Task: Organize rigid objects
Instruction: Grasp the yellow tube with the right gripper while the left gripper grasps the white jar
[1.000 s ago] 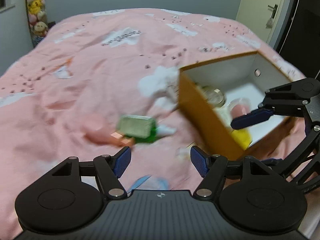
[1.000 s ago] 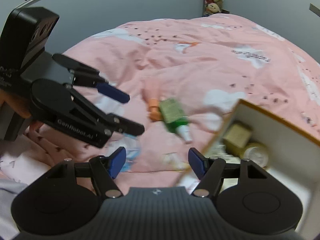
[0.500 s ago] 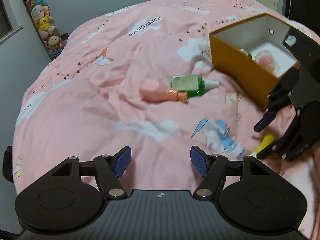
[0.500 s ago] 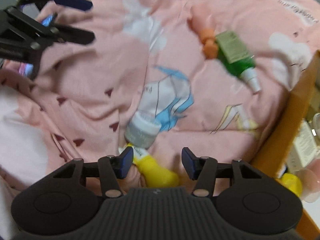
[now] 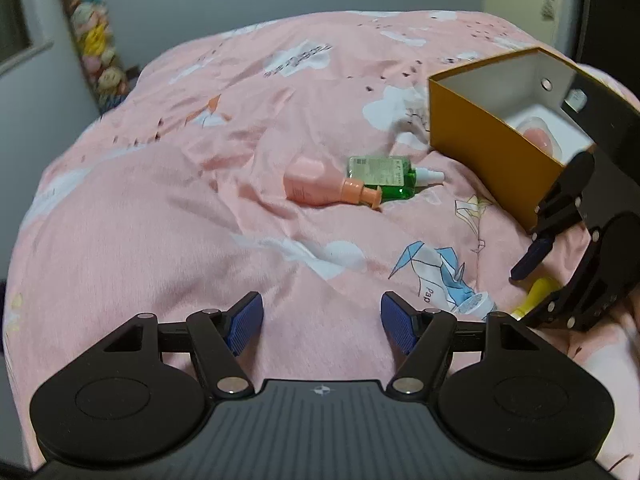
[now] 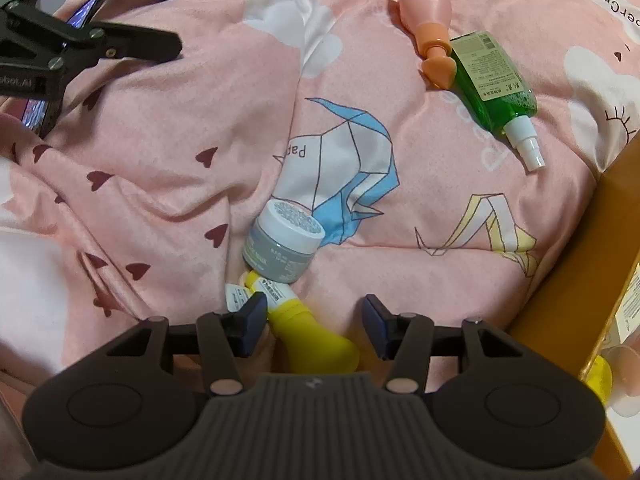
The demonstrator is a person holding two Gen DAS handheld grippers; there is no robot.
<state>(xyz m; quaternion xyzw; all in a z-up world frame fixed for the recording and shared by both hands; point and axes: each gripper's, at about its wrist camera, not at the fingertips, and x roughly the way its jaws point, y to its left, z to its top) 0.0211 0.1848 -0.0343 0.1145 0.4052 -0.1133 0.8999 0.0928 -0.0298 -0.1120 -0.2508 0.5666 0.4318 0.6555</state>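
- The right gripper (image 6: 314, 326) hangs low over the pink bedspread (image 6: 168, 152), jaws spread wide and gripping nothing.
- A yellow bottle (image 6: 308, 338) lies on the bed between those jaws, nearer the left fingertip; its capped end points away from the camera.
- A grey jar (image 6: 280, 246) with a white lid lies tilted on the bed, just past the yellow bottle's cap and touching it.
- A small white item with a label sits beside the yellow cap, partly hidden by the left fingertip; what it is cannot be told.
- Farther off, a pink bottle (image 6: 426, 12) with an orange cap and a green spray bottle (image 6: 494, 80) lie side by side, the orange cap touching the green bottle.
- An open orange box (image 5: 480, 136) with white inside sits on the bed to the right of both bottles; a clear pink-tinted item lies inside it.
- The left gripper (image 5: 322, 322) hovers above bare bedspread, well apart from the bottles, jaws open and empty.
- In the left wrist view, the right gripper (image 5: 532, 284) shows at the right edge, in front of the box, with the yellow bottle (image 5: 538, 294) between its fingers.
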